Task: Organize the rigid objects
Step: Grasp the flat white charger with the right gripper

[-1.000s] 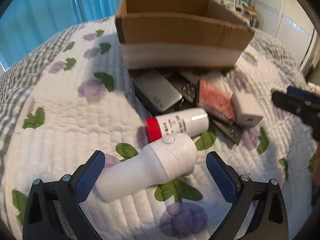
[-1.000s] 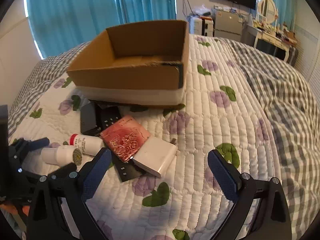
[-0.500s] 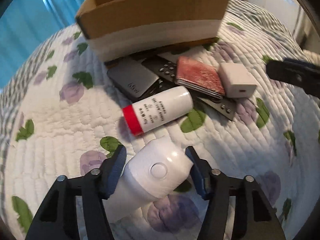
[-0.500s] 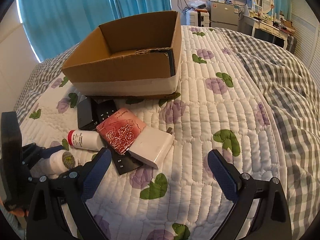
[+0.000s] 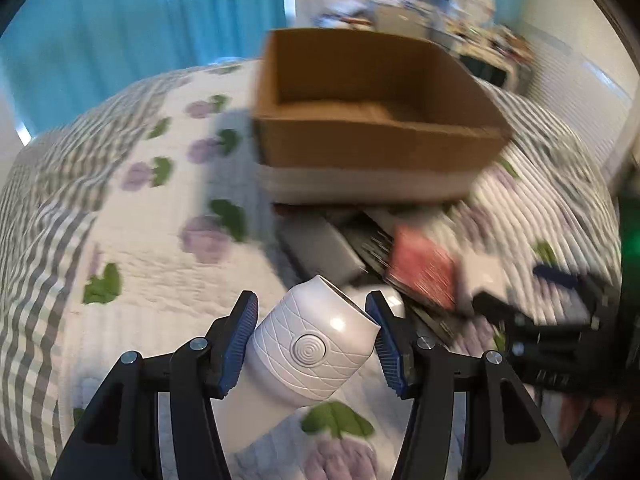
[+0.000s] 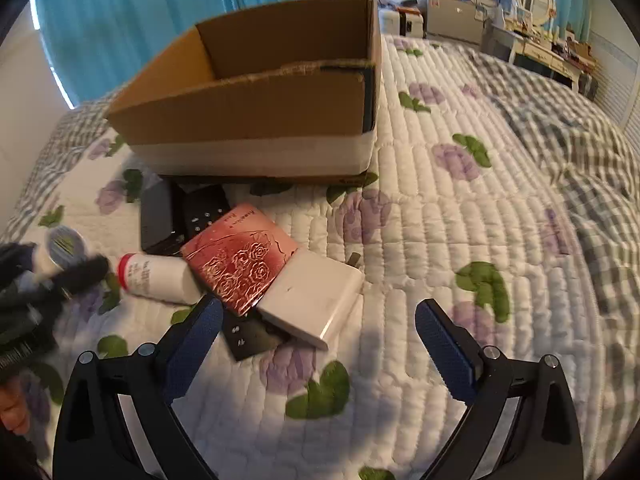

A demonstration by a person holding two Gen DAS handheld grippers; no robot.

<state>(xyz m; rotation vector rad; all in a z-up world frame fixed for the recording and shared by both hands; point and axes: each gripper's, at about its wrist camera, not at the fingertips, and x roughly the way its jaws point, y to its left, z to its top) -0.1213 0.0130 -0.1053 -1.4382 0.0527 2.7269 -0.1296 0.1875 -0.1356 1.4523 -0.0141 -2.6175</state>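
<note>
My left gripper is shut on a white handheld device with a round button and holds it above the quilt. It also shows blurred in the right wrist view. The open cardboard box stands ahead; it also shows in the right wrist view. In front of it lie a white bottle with a red cap, a red rose-embossed case, a white charger block and black remotes. My right gripper is open and empty just short of the charger block.
A dark flat device lies by the box. The flowered quilt spreads to the right, with a checked blanket beyond. Blue curtains and furniture stand behind the bed.
My left gripper closed on the white device and lifted it off the quilt, tipping the view up toward the box. My right gripper moved closer to the pile.
</note>
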